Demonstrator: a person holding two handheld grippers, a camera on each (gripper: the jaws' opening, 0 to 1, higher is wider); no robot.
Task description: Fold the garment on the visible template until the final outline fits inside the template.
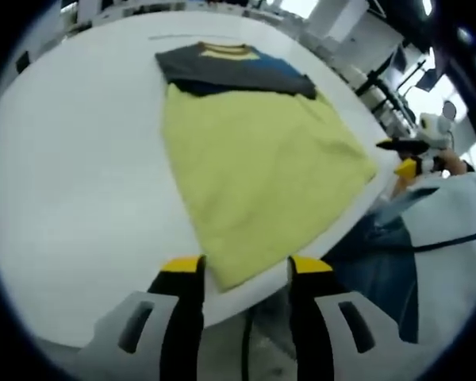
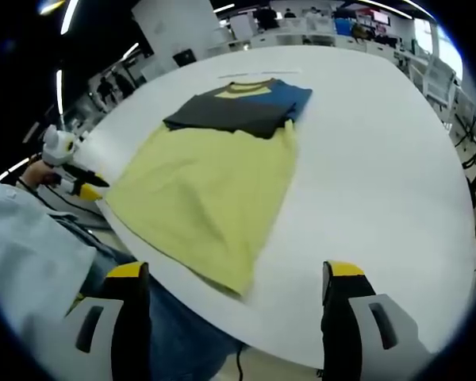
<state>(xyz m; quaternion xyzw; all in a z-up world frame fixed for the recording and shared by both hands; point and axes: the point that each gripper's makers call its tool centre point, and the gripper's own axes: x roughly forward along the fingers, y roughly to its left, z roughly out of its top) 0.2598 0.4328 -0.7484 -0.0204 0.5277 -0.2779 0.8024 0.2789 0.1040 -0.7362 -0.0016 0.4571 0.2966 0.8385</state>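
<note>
On white table [image 2: 381, 159]: yellow garment [image 2: 206, 198], dark sleeves folded in; both grippers' fingers spread.

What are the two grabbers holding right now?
Nothing. The left gripper has open jaws either side of the yellow shirt's near corner, not pinching it. The right gripper is open too, just short of the shirt's hem on the white table.

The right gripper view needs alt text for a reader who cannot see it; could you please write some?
A yellow T-shirt with a dark grey and blue top lies flat on a white table, its hem at the near edge. The right gripper is open, with its yellow-tipped jaws wide apart. The left gripper is at the table's left edge, beside the person's pale sleeve.
</note>
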